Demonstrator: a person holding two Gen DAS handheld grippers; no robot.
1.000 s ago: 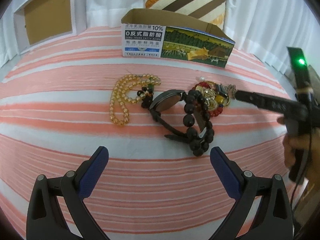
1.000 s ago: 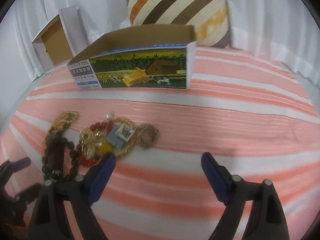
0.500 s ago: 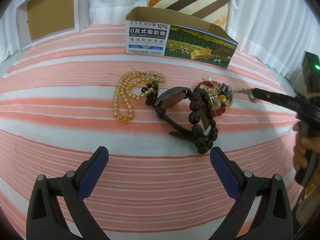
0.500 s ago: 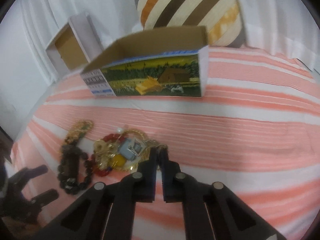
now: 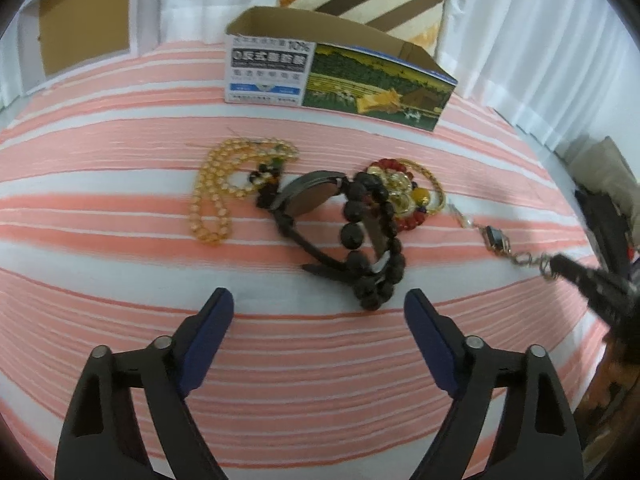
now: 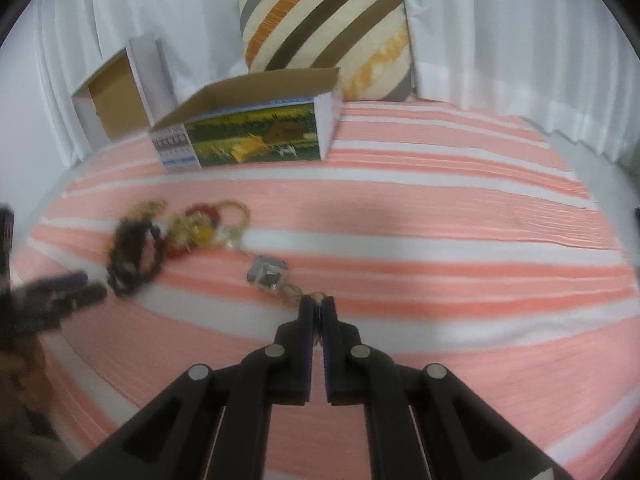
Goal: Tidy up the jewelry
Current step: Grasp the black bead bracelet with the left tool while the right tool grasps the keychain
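A pile of jewelry lies on the striped pink and white cloth: a yellow bead necklace (image 5: pixel 214 192), a black beaded bracelet (image 5: pixel 366 240), sunglasses (image 5: pixel 310 196) and gold and red pieces (image 5: pixel 404 194). My right gripper (image 6: pixel 318 306) is shut on the chain of a small square watch (image 6: pixel 266 272), stretched out to the right of the pile; the watch also shows in the left wrist view (image 5: pixel 496 238). My left gripper (image 5: pixel 318 312) is open and empty, just in front of the black bracelet.
An open printed cardboard box (image 5: pixel 340 68) stands behind the jewelry. A white box (image 6: pixel 120 92) on its side is at the back left. A striped cushion (image 6: pixel 328 28) leans on white curtains.
My right gripper shut on the watch chain and pulled the watch out of the pile to the right. My left gripper stayed open and moved slightly closer.
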